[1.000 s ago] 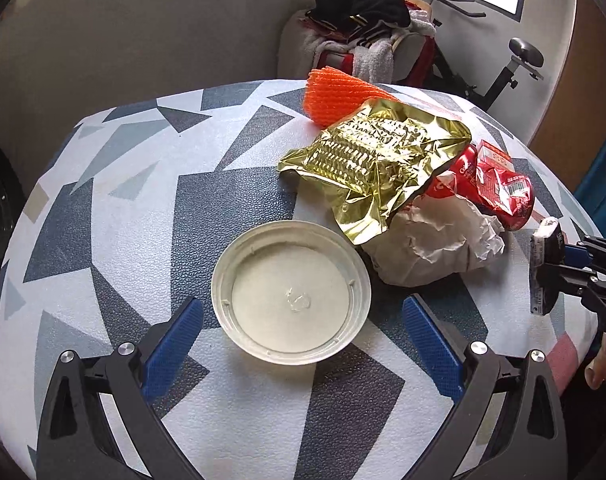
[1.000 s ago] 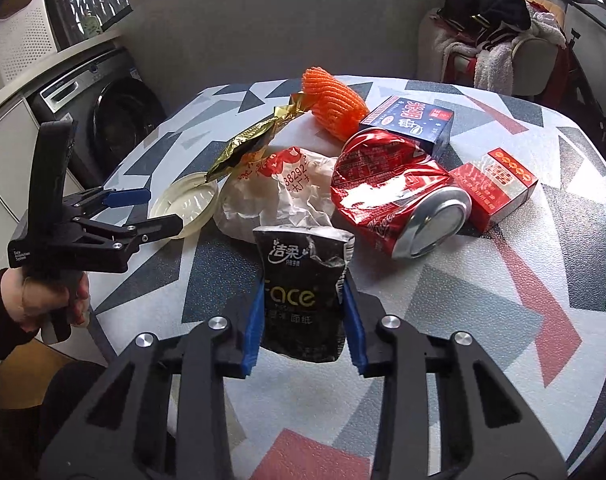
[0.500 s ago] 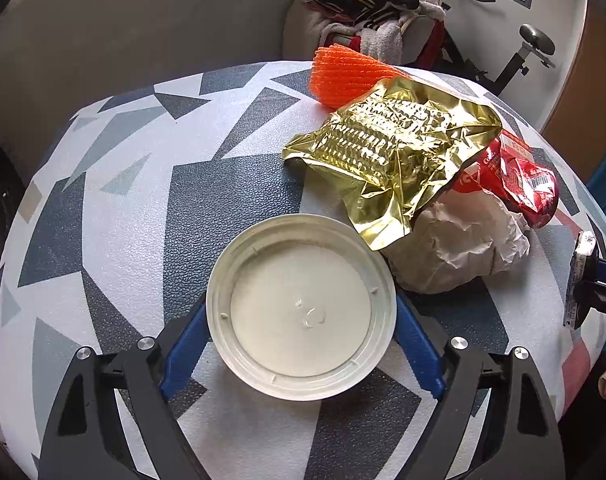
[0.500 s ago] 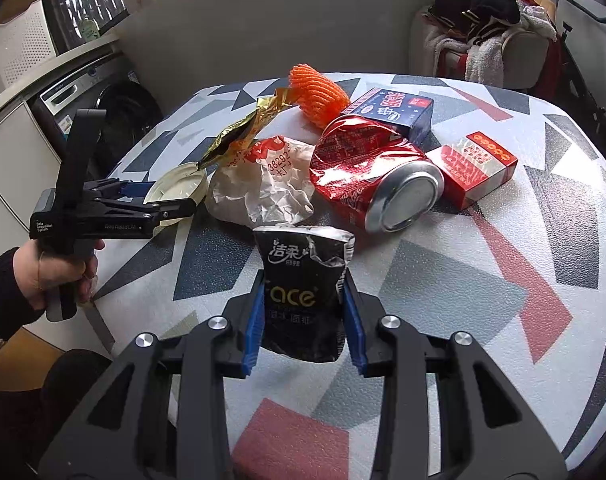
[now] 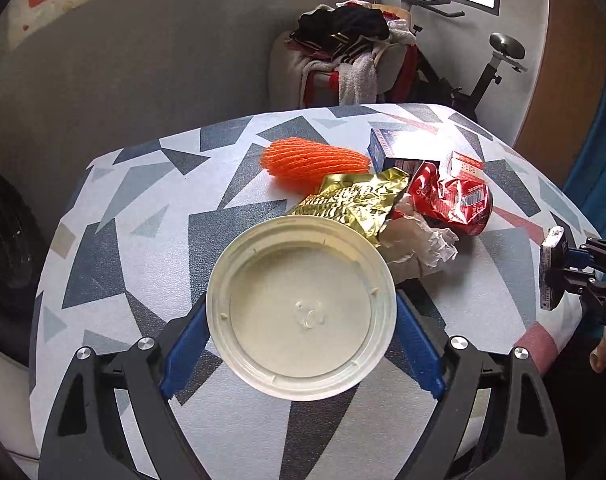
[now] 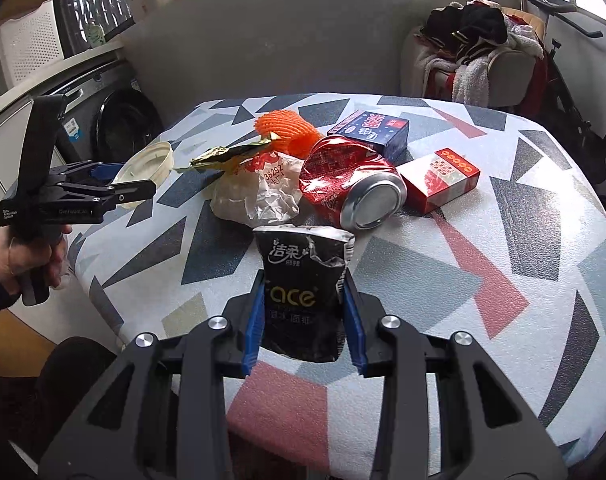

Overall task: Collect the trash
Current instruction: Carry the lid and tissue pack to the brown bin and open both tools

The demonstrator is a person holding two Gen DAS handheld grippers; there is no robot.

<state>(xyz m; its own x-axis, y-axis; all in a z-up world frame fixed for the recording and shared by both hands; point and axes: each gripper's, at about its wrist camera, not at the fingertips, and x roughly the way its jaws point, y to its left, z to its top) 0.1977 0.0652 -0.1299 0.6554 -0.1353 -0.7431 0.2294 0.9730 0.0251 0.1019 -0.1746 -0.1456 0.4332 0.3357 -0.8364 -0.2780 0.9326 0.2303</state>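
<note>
My left gripper (image 5: 301, 320) is shut on a round cream plastic lid (image 5: 303, 272), its blue pads pressing on the rim at both sides. The lid hangs tilted above the patterned table (image 5: 135, 216); the right wrist view shows the lid (image 6: 149, 164) lifted near the table's left edge. My right gripper (image 6: 304, 284) is shut on a black tissue packet (image 6: 303, 260) and holds it upright over the near side. On the table lie an orange foam net (image 5: 311, 162), a gold foil wrapper (image 5: 351, 200), crumpled white paper (image 5: 419, 240) and a crushed red can (image 6: 351, 184).
A blue box (image 6: 373, 130) and a red box (image 6: 441, 174) lie behind the can. A washing machine (image 6: 123, 120) stands left of the table, and a chair heaped with clothes (image 6: 471, 56) behind it. A person's hand (image 6: 35, 252) holds the left gripper's handle.
The left gripper closed around the lid and raised it off the table. The right gripper, still holding the packet, drew back and up from the pile.
</note>
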